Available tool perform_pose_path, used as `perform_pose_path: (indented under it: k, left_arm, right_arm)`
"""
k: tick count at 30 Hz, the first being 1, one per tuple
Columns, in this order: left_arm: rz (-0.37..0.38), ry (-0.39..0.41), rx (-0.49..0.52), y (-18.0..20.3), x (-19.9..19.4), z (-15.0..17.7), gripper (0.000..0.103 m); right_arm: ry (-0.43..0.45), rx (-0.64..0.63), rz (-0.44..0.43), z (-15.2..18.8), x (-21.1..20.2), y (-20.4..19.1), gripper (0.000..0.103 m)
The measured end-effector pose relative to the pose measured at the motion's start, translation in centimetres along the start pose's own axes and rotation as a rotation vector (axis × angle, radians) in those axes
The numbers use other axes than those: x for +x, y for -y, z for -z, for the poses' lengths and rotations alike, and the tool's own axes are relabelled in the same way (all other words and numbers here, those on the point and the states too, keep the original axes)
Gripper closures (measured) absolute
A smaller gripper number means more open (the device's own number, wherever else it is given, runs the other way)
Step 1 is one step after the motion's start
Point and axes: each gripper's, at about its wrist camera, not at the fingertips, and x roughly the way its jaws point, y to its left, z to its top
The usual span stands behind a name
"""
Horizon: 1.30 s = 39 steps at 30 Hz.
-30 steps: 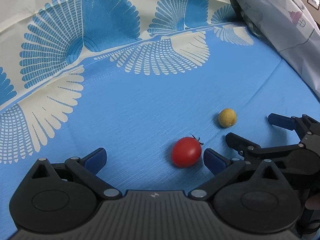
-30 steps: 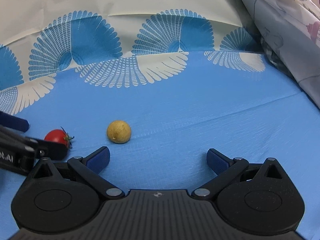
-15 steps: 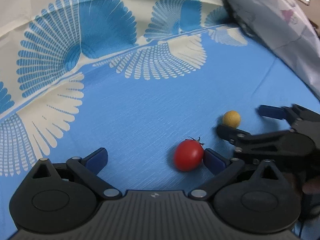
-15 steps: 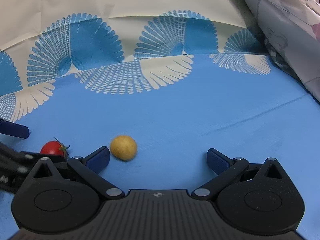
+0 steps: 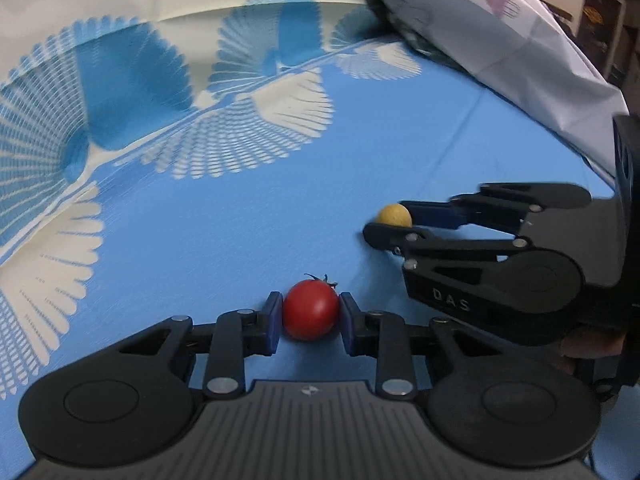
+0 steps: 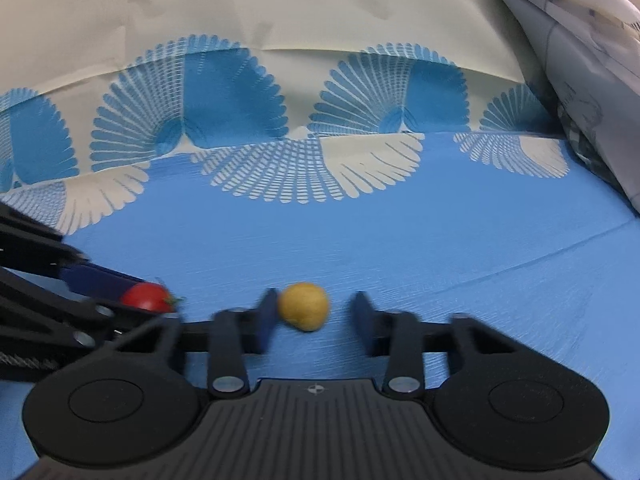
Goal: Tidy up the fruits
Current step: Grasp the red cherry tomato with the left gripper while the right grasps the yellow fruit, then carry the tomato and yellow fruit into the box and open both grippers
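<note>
Your left gripper (image 5: 310, 316) pinches the tomato (image 5: 311, 311); your right gripper (image 6: 314, 314) brackets the yellow fruit (image 6: 304, 306), left finger touching, right apart.

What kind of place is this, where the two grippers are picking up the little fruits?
Probably a table in a home or a staged room: it is covered by a blue tablecloth with cream fan prints. A pale printed sheet is draped at the right, and framed pictures hang on a far wall.

One red tomato (image 5: 311, 312) sits near, one small yellow fruit (image 5: 394, 215) to its right. Two black grippers, left (image 5: 309, 322) and right (image 6: 314, 318). One blue patterned cloth (image 5: 240, 220) underneath.
</note>
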Motion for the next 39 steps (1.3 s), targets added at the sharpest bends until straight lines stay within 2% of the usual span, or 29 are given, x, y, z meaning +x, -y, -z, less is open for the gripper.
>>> perform_pose_path:
  k: [2, 7, 15, 19, 25, 28, 31, 39]
  left_arm:
    - [-0.007, 0.006, -0.001, 0.4, -0.1, 0.2, 0.07]
    - [-0.037, 0.012, -0.075, 0.0, -1.2, 1.0, 0.07]
    - [-0.108, 0.04, -0.281, -1.4, -7.3, 3.1, 0.07]
    - [-0.157, 0.088, -0.353, -2.0, -12.8, 4.1, 0.07]
    - [-0.227, 0.134, -0.405, -2.1, -23.6, 6.4, 0.07]
    - [-0.235, 0.161, -0.43, -1.6, -29.6, 8.5, 0.07]
    - [-0.258, 0.167, -0.411, -0.3, -34.9, 10.8, 0.07]
    - [-0.292, 0.182, -0.383, 3.2, -47.4, 17.9, 0.07]
  right_arm:
    - [0.002, -0.002, 0.004, 0.1, -0.3, -0.1, 0.075]
    - [0.04, -0.015, 0.026, 0.9, -2.0, -0.4, 0.075]
    - [0.091, 0.094, 0.011, 2.9, -9.0, -0.7, 0.075]
    - [0.123, 0.153, 0.002, 2.7, -13.3, -1.4, 0.075]
    - [0.139, 0.246, -0.07, 1.6, -21.4, -4.8, 0.075]
    - [0.146, 0.242, -0.129, 1.1, -25.7, -7.8, 0.075]
    - [0.124, 0.223, -0.189, 1.0, -29.6, -11.4, 0.074]
    - [0.043, 0.087, -0.346, 2.6, -39.4, -22.7, 0.074]
